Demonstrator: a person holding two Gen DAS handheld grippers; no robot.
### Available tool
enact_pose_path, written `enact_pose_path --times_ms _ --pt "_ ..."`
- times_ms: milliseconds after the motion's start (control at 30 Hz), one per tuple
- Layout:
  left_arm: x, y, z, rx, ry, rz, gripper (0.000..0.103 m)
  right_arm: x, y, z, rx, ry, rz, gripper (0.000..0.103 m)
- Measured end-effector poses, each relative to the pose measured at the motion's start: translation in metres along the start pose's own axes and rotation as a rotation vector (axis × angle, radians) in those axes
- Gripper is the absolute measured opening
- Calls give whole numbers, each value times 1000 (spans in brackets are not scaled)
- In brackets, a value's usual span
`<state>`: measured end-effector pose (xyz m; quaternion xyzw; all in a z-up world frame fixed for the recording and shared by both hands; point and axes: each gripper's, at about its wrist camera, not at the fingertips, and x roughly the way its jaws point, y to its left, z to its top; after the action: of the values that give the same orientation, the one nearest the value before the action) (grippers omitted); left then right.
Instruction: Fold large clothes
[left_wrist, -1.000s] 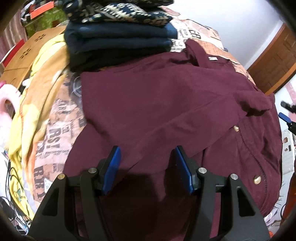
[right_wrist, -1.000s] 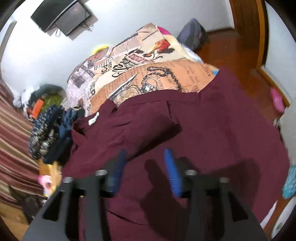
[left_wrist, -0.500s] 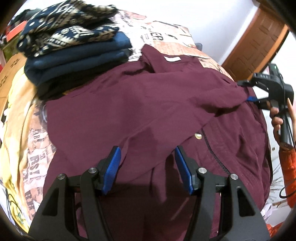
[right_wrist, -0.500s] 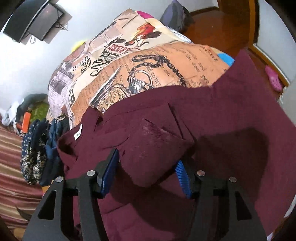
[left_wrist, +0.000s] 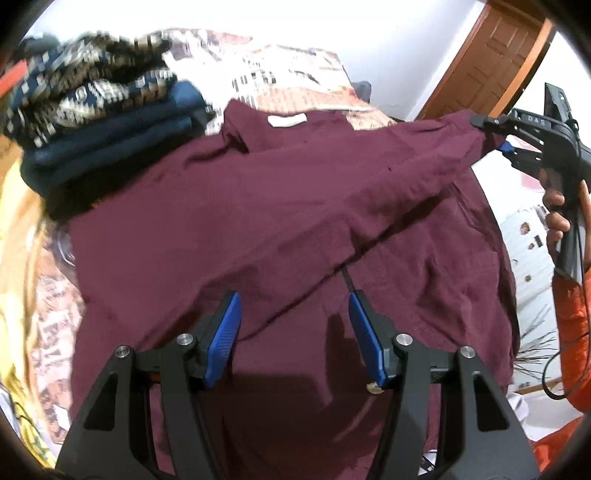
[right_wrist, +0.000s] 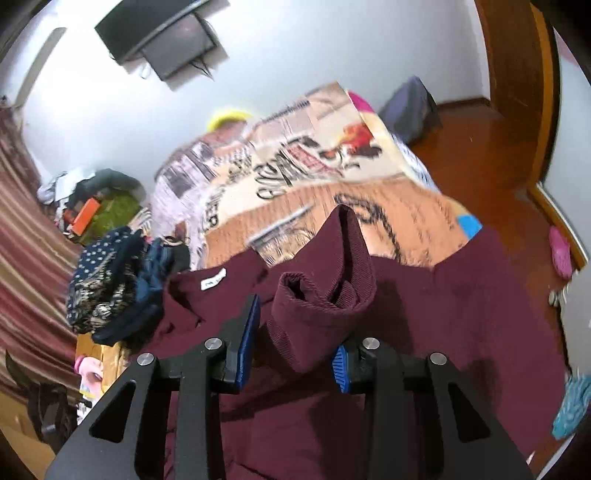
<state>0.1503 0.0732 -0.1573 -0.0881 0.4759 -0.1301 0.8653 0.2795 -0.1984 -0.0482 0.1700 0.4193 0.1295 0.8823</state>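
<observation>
So, quick notes:
Shirt (left_wrist: 258, 206): maroon, lay spread over the bed (right_wrist: 402, 206), collar & white label at the far side, brass snap near the front edge.
Sleeve (left_wrist: 413, 162): lifted off the shirt body, stretched out twd the right gripper (left_wrist: 498, 134); ribbed cuff (right_wrist: 325, 295) bunched up.
Right gripper: fingers (right_wrist: 248, 332) were closing w/ the cuff betw. them; far pad touched the fabric, near pad looked a hair off it, so a firm pinch couldn't be told.
Right hand (left_wrist: 561, 214): wrapped round the grip handle, orange sleeve below.
Left gripper (left_wrist: 295, 332): fingers spread, nothing betw. them, hovered above the shirt's lower front.
Stack (left_wrist: 99, 122): folded clothes, patterned & navy, beside the collar, touching the shirt's edge.
Door (left_wrist: 491, 62): wood, behind the bed.
</observation>
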Motion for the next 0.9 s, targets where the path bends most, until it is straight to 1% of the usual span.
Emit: enact_pose_path --times_ms 100,200,233,333,400,433,533,667,733,800,900 --pt "-14 2 6 -11 -48 38 58 8 -10 -9 -30 37 -21 33" --pt "-28 16 13 -48 -97 84 58 24 -31 -26 -6 109 -61 35" --pt "-31 24 17 -67 -111 117 58 26 -37 -30 4 125 -68 38" --pt "-31 47 21 -96 -120 215 58 27 -52 -43 48 151 -76 46" --pt "-23 61 20 -116 -90 254 58 23 -59 -47 60 154 -78 50" --pt "-18 67 18 -132 -67 260 58 21 -62 -49 55 154 -84 52" --pt "-3 76 6 -162 -9 229 58 15 -62 -54 25 161 -98 54" --pt "13 64 -15 -129 54 223 58 9 -62 -63 -3 165 -128 54" --pt "18 58 -23 -117 71 211 58 7 -65 -68 26 162 -124 54" --pt "17 48 -31 -102 67 231 59 6 -70 -70 67 158 -109 55" --pt "13 39 -33 -78 64 239 58 4 -78 -70 171 152 -53 55"
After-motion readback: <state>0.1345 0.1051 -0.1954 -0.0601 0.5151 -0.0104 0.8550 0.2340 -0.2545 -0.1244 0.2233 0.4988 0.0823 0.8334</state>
